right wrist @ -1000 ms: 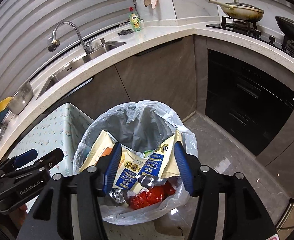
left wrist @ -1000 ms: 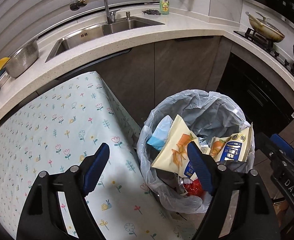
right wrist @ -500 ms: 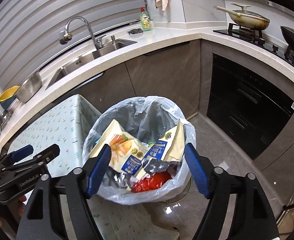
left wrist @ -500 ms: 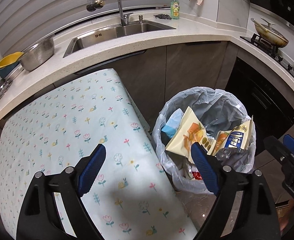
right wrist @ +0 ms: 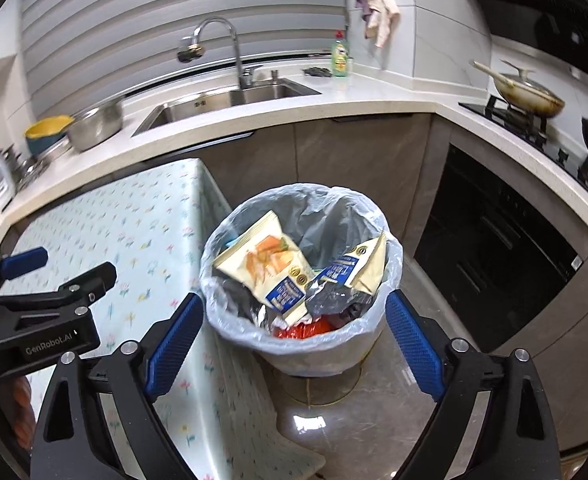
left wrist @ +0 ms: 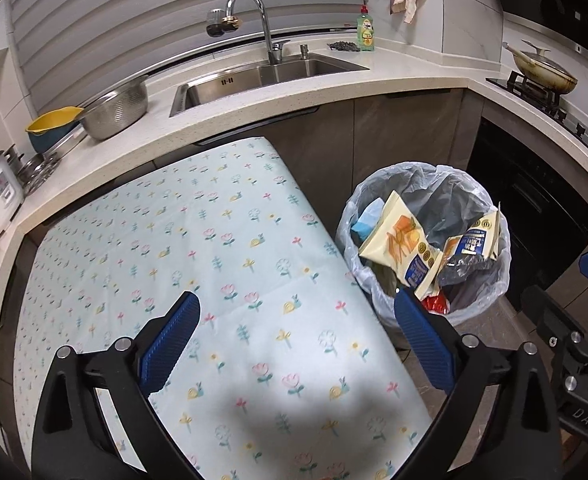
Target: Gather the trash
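A round bin lined with a pale plastic bag (left wrist: 490,288) (right wrist: 334,344) stands on the floor beside the table. It holds a cream snack bag (left wrist: 398,240) (right wrist: 266,264), a second cream and blue packet (left wrist: 474,240) (right wrist: 354,268), a red wrapper (right wrist: 302,326) and crumpled dark foil. My left gripper (left wrist: 298,344) is open and empty above the flowered tablecloth (left wrist: 174,248). My right gripper (right wrist: 294,340) is open and empty, above and in front of the bin. The left gripper's side shows in the right wrist view (right wrist: 34,308).
A kitchen counter (left wrist: 394,76) runs behind, with a sink (left wrist: 262,76), tap, steel colander (left wrist: 114,108), yellow bowl and green soap bottle (left wrist: 366,34). A hob with a pan (left wrist: 542,72) and a black oven (right wrist: 494,248) stand at the right. The floor is glossy tile.
Both grippers have pulled back and up from the bin, which now looks smaller and farther. The left gripper has shifted left over the table. Both stayed open.
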